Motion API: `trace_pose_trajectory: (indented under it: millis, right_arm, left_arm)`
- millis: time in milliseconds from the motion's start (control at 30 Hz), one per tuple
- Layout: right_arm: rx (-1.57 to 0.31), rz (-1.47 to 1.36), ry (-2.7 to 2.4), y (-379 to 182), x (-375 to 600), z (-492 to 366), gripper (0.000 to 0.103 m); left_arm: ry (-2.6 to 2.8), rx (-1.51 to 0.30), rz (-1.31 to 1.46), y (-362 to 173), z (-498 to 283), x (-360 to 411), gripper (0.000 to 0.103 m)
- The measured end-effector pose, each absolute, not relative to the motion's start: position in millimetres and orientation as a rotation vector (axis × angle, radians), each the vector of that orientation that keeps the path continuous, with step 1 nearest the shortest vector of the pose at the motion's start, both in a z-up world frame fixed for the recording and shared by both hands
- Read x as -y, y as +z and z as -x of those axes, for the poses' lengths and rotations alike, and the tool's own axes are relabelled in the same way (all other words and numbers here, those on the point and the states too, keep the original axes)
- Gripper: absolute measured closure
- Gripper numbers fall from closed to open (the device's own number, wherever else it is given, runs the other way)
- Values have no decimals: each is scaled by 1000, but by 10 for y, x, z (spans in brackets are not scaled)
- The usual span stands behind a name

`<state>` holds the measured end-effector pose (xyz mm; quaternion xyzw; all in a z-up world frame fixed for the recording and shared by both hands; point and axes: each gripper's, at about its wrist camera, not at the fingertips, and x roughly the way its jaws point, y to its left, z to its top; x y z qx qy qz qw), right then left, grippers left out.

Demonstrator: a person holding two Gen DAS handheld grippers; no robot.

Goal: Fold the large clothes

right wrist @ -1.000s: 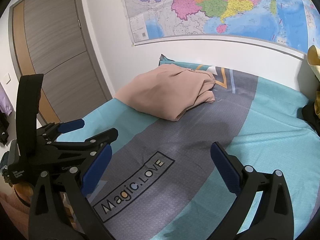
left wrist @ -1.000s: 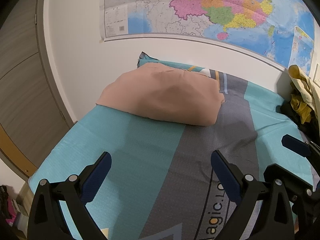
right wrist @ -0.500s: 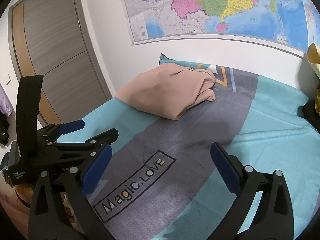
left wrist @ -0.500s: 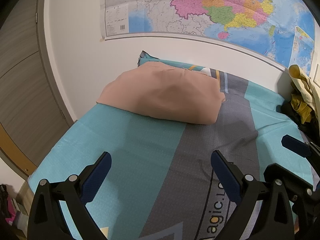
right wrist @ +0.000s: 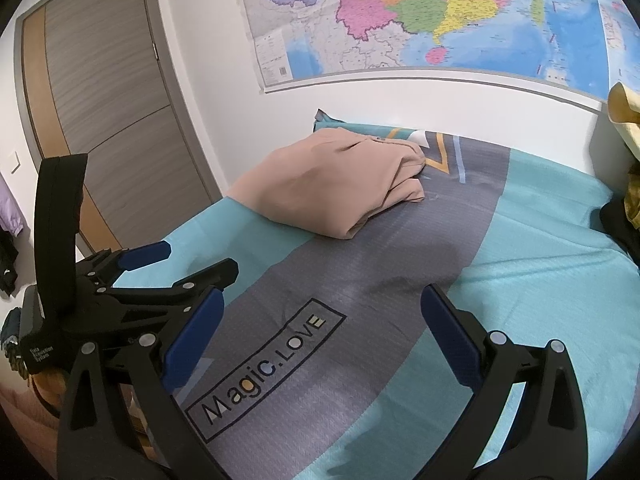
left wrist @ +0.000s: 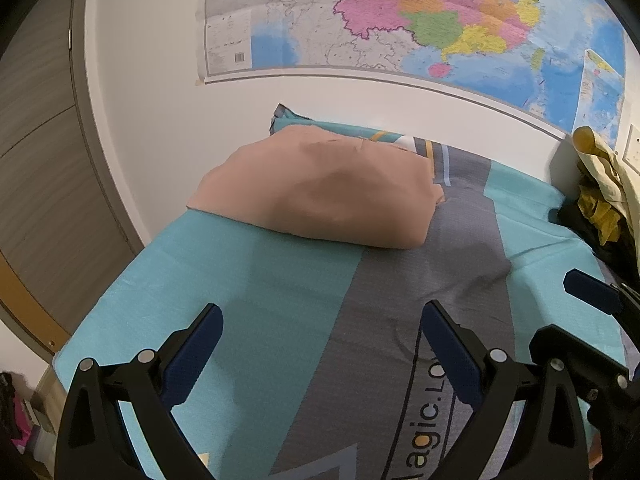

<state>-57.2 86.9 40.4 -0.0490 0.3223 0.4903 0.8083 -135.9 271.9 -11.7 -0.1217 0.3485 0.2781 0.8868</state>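
Both grippers' jaws wide, empty.

"Magic.LOVE" boxed print on bedsheet (right wrist: 540, 280); map (right wrist: 440, 16) lettering unreadable.

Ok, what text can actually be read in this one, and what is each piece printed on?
"Magic.LOVE": boxed print on the grey stripe of the bed cover, full in the right wrist view, cut off in the left.
"Data Acquisition System" (roughly, very small): label on the left gripper body.
Wall map: place names, legend and barcode too small to read.
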Motion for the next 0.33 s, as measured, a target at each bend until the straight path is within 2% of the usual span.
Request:
trace_pose_trajectory:
  millis: [167,333]
  right_arm:
    - [-690,95,1028,424,-754,542,6]
    - [-707,41,870,396,-218,393,6]
  left_arm:
    - [542,-745,268,-146,1296,-2642,7]
    - [403,-793,276,-228,982,-2329,7]
